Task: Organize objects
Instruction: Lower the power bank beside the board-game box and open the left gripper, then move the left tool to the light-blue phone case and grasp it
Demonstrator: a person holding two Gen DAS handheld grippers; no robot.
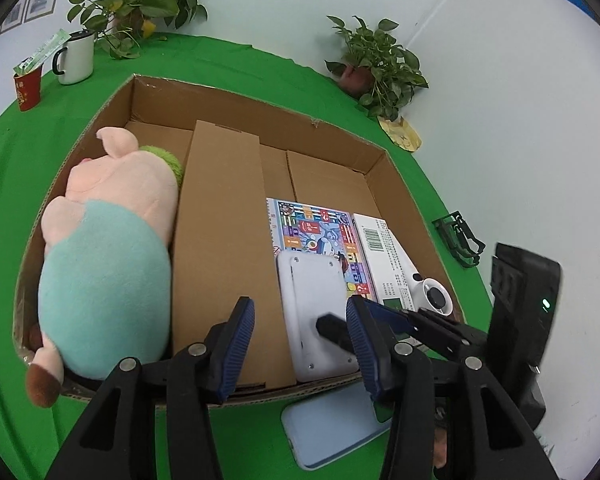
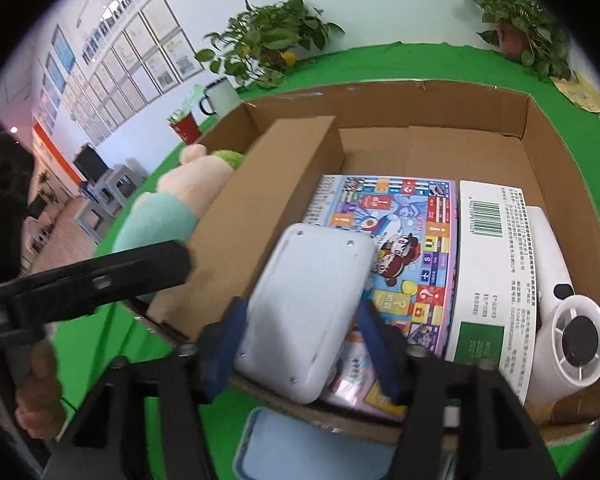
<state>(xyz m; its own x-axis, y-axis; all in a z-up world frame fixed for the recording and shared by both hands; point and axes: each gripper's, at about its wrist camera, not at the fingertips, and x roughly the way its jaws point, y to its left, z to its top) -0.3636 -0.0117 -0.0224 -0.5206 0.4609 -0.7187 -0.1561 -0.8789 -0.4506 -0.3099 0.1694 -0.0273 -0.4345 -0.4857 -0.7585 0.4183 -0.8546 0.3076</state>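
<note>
A large open cardboard box [image 1: 220, 92] sits on the green table. It holds a pink plush pig [image 1: 108, 248] at the left, an upright cardboard divider [image 1: 220, 248], a colourful board-game box [image 2: 404, 240], a white carton with a barcode [image 2: 492, 264] and a white handheld fan [image 2: 568, 320]. My right gripper [image 2: 300, 348] is shut on a white rectangular device [image 2: 308, 312] over the box's near edge; the device also shows in the left wrist view [image 1: 312, 304]. My left gripper [image 1: 300, 344] is open and empty just above the box's near wall.
A light blue phone [image 1: 332, 432] lies on the green cloth just in front of the box. A white mug [image 1: 76, 56], a red cup [image 1: 28, 88] and two potted plants [image 1: 376, 64] stand behind the box. A dark green clip [image 1: 458, 240] lies at the right.
</note>
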